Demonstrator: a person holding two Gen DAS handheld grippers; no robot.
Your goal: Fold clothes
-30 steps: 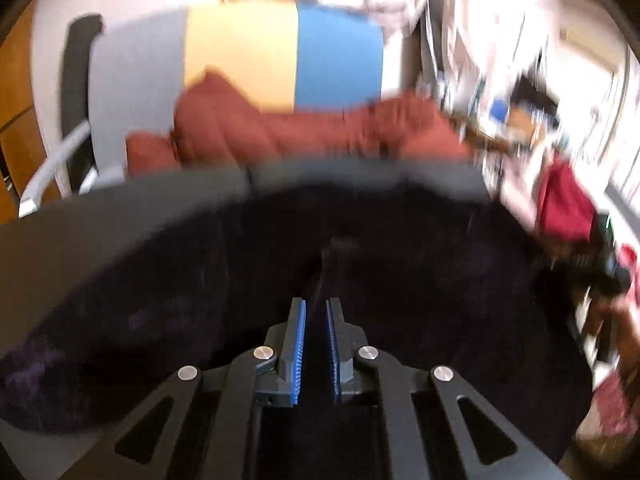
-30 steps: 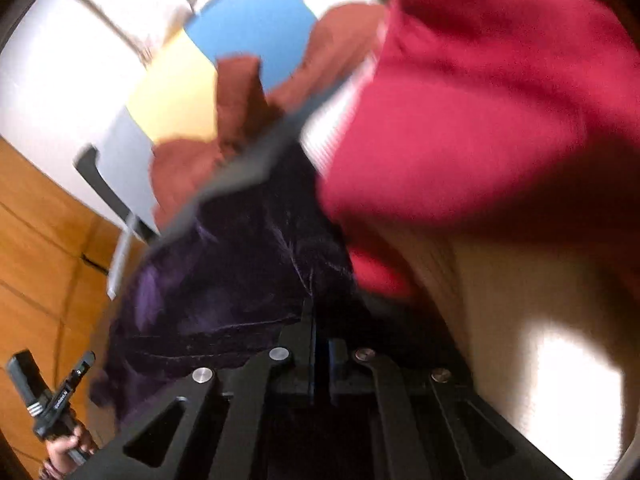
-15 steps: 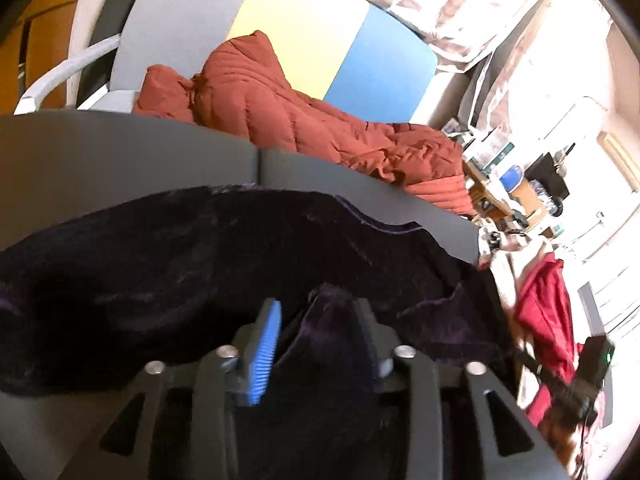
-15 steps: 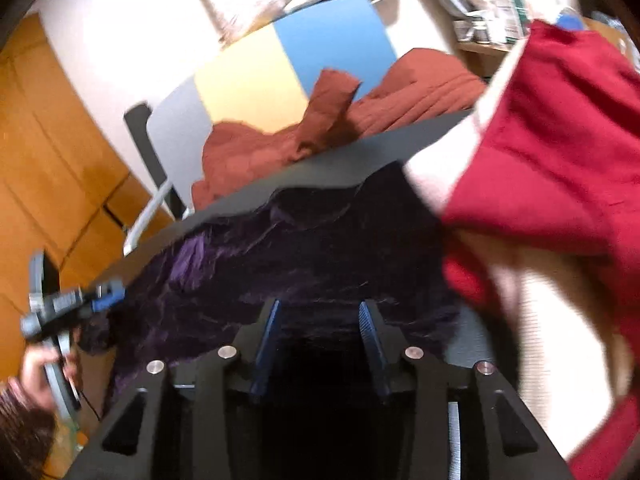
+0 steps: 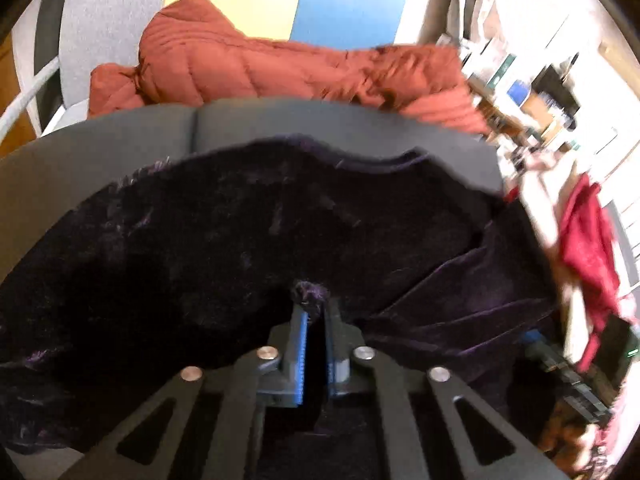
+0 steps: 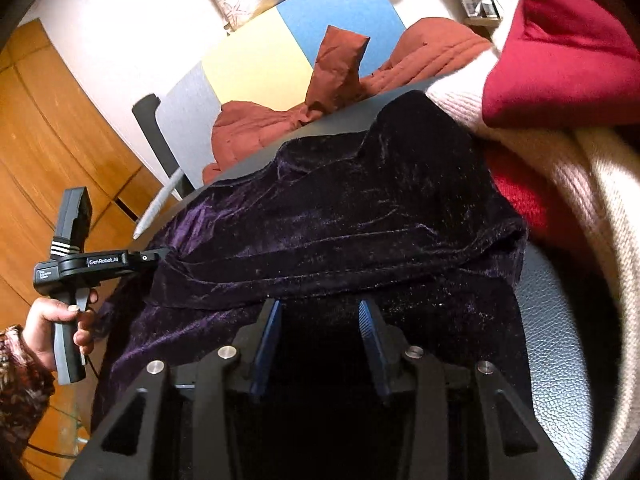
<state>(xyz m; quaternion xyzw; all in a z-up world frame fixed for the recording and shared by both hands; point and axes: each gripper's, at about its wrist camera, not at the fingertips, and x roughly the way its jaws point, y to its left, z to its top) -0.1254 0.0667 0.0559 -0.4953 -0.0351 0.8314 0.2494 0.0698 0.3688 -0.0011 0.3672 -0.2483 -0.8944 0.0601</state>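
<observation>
Velvet, dark purple and close to black, makes up the garment (image 5: 280, 232) spread over the grey table (image 5: 132, 136); its pile catches light in thin creased streaks, and its far hem runs in a wavy, slightly frayed line ahead of the left gripper (image 5: 315, 312); that gripper's blue ribbed pads are drawn nearly together and pinch a small bunched tuft of the velvet at their tips; to the right of the tuft the cloth folds over into a smoother, shinier flap; the right gripper (image 6: 320, 312) stands wide open, its two blue-faced fingers (image 6: 267, 332) well apart with nothing clamped, the velvet lying under and just ahead of them in soft ridges; off to its left a person's hand (image 6: 60, 320) grips the handle of the other gripper, a patterned sleeve (image 6: 20, 376) at the wrist; the table surface near the right gripper's right side shows a fine leather-like grain; beyond the table's far edge a rust-red quilted jacket (image 5: 248, 60), puffy with stitched channels, lies heaped on a chair (image 5: 112, 16) whose backrest is panelled in grey, yellow and blue; to the right of the right gripper a crimson cloth (image 6: 560, 48) rests on a cream ribbed knit (image 6: 552, 168), both touching the velvet's right edge; no container is in sight
</observation>
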